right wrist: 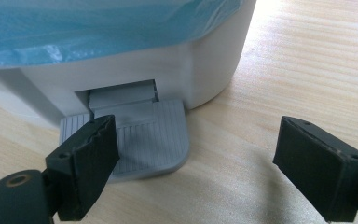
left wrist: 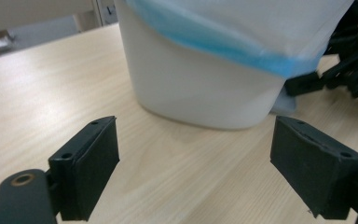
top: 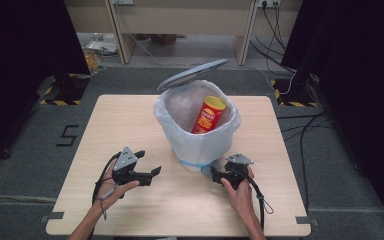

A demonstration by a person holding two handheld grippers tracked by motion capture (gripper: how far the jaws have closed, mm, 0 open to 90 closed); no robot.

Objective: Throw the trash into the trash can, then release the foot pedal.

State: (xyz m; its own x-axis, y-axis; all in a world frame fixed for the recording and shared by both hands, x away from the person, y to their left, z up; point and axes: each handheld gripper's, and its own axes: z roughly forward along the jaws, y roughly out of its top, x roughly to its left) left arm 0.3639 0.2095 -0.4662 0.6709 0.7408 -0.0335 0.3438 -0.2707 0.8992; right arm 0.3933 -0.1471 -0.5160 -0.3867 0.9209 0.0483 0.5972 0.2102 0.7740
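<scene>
Right gripper [top: 223,173]: my fingers [right wrist: 86,163] spread apart, one resting on the grey foot pedal [right wrist: 147,140]. Left gripper [top: 147,162]: fingers apart, empty. Pedal bin [top: 200,142]: mid-table toward the near edge, lid [top: 192,74] raised, white liner, red crisp tube [top: 209,115] inside. Light, slides easily; press pedal flat, brace the wall.

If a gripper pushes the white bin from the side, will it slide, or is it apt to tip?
The white bin probably slides easily: it looks like light plastic on the smooth wooden table. It might tip if pushed high, since its grey lid stands open and the red can leans inside.
</scene>
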